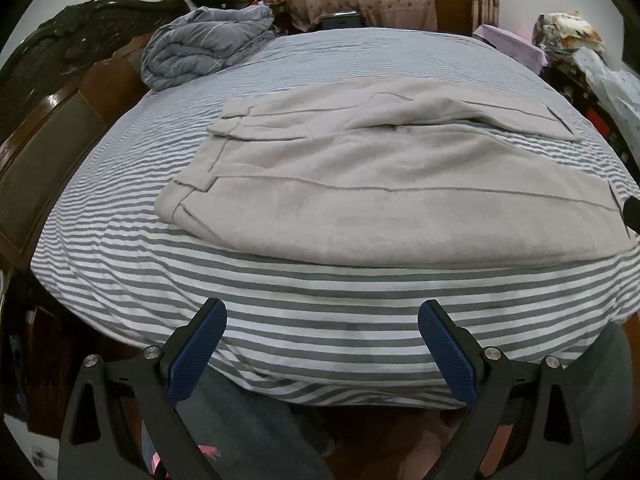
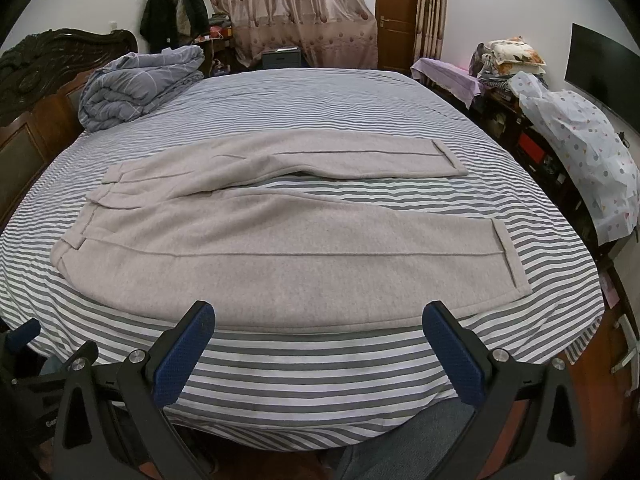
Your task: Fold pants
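Both the left gripper and right gripper gape wide, empty, before unfolded pants; no readable writing.

Bedroom. Bed with grey-and-white striped sheet; dark carved wooden headboard at left. Folded blue-grey quilt lies on the sheet beside the headboard. Far wall white, with patterned pinkish-brown curtains drawn and a brown wooden door closed. Dark coats hang left of the curtains, apparently on a stand. Cluttered low furniture lines the right wall under a dark screen.
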Motion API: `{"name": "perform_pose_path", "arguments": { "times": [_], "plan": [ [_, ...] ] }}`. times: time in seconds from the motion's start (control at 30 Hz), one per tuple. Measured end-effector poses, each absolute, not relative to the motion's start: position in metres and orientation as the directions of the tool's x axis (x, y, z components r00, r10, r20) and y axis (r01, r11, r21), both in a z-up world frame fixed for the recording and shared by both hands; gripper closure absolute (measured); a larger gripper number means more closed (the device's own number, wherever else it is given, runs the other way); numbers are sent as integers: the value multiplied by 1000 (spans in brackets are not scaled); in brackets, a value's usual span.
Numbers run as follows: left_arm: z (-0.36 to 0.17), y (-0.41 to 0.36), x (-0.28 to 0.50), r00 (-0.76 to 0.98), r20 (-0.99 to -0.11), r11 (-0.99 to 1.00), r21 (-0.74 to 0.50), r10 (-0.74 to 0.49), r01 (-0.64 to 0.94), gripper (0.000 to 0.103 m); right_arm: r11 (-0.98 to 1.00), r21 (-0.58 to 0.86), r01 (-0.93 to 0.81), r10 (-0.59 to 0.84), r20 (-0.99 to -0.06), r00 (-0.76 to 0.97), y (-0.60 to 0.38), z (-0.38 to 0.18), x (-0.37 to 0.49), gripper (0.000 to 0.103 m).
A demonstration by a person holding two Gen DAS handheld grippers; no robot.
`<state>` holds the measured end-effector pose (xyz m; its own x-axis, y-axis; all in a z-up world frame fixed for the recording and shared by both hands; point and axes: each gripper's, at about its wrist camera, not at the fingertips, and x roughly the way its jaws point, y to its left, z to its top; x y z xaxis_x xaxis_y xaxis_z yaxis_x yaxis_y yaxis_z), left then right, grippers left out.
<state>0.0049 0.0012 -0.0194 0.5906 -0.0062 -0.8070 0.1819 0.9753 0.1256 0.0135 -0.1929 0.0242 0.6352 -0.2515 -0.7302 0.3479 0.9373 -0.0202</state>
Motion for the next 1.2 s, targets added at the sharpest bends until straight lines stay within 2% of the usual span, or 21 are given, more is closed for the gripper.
{"name": "perform_pose_path", "arguments": {
  "times": [0.77, 1.2],
  "plan": [
    [-5, 11, 17, 619, -785, 980, 102, -27, 173, 7, 939, -15, 344, -244, -731, 637, -194, 26, 13, 0],
    [-5, 21, 42, 642, -767, 975, 136, -11, 179, 7, 941, 19, 339, -204, -766, 610, -206, 12, 23, 0]
  ]
}}
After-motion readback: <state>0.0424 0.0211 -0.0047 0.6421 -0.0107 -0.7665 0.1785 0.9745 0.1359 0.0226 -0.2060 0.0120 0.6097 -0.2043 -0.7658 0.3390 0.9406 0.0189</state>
